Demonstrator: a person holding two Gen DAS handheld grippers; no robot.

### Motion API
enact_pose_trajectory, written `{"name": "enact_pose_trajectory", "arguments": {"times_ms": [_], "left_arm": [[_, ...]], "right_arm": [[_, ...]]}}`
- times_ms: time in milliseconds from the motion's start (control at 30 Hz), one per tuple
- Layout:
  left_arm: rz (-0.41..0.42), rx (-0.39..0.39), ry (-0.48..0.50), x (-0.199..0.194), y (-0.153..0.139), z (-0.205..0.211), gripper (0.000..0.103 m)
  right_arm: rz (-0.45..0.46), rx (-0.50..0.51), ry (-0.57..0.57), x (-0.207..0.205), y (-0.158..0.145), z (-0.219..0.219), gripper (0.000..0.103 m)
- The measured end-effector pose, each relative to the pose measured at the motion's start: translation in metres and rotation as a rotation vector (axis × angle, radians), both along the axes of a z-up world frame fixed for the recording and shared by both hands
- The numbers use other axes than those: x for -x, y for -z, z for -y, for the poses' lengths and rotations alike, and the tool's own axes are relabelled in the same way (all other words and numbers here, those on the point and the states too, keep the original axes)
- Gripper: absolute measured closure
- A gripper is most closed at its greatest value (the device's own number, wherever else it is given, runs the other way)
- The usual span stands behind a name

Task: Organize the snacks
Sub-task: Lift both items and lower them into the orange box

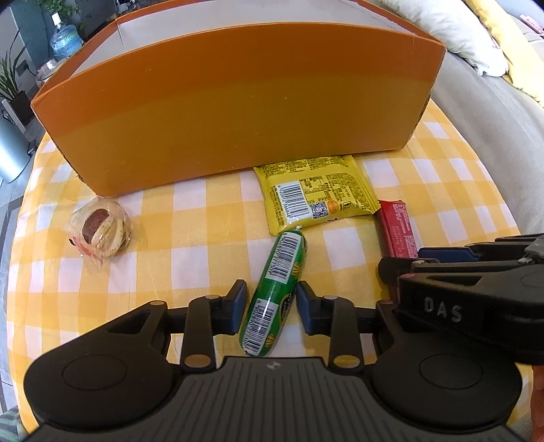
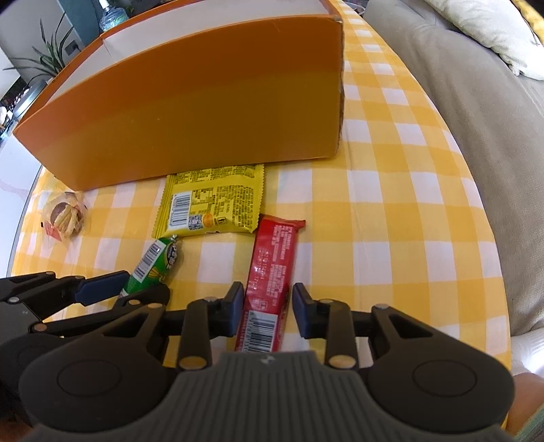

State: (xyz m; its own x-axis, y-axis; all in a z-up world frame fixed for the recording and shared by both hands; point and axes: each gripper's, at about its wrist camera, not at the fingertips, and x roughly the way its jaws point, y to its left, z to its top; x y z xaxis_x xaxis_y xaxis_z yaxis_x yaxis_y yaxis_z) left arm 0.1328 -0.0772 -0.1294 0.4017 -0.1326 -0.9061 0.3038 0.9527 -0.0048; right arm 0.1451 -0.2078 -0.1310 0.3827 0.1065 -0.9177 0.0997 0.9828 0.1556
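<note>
Far left on yellow-and-white checked tablecloth (image 1: 190, 238): small round biscuit pack (image 1: 102, 231) in crinkly clear plastic w/ red trim, pale ridged biscuits around a dark brown centre, just in front of box's left corner, well apart from other snacks. Behind everything: big orange box (image 1: 238, 112), smooth matte cardboard, open top, pale inner walls; contents not visible. Centre: green sausage-shaped snack (image 1: 277, 292), glossy tube w/ white barcodes and pinched ends, lying lengthwise between fingers of left gripper (image 1: 271, 307). Jaws part-open, blue pads (image 1: 240, 306) close on both sides of tube; whether touching, cannot tell. Tube resting on cloth, far tip meeting near edge of flat yellow packet (image 1: 316, 193): shiny foil, serrated ends, printed text, barcode and QR code face up, its far edge against box front. Right of that: red bar wrapper (image 2: 272, 282), long, flat, glossy, white print and barcode, lying on cloth beside yellow packet's near right corner. Right gripper (image 2: 267, 307) straddling bar's near end, jaws part-open w/ clear gaps both sides, holding nothing. Grippers side by side, black plastic bodies, ribbed grey housing. Far right: grey sofa (image 2: 476, 119) w/ pale cushion (image 2: 493, 30).
</note>
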Motion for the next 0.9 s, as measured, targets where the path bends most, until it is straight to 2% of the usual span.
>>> {"name": "enact_pose_trajectory", "arguments": {"times_ms": [100, 200, 367, 467, 733, 900], "left_arm": [[-0.002, 0.015, -0.012, -0.001, -0.001, -0.003, 0.071], [-0.004, 0.036, -0.022, -0.002, -0.002, -0.006, 0.071], [-0.032, 0.094, -0.057, -0.003, -0.004, -0.020, 0.078], [-0.041, 0.118, -0.078, 0.000, -0.007, -0.032, 0.078], [-0.006, 0.160, -0.093, 0.010, -0.033, -0.050, 0.078], [0.037, 0.201, -0.095, 0.019, -0.056, -0.054, 0.078]], "right_arm": [[-0.002, 0.023, -0.019, -0.001, 0.000, -0.004, 0.073], [0.004, 0.041, -0.020, 0.000, 0.000, -0.006, 0.079], [0.000, 0.019, -0.032, 0.003, -0.002, -0.008, 0.080], [-0.020, 0.003, -0.026, 0.004, -0.003, -0.009, 0.080], [-0.029, -0.081, -0.003, 0.015, -0.017, -0.011, 0.080], [0.021, -0.093, -0.008, 0.028, -0.037, -0.012, 0.080]]}}
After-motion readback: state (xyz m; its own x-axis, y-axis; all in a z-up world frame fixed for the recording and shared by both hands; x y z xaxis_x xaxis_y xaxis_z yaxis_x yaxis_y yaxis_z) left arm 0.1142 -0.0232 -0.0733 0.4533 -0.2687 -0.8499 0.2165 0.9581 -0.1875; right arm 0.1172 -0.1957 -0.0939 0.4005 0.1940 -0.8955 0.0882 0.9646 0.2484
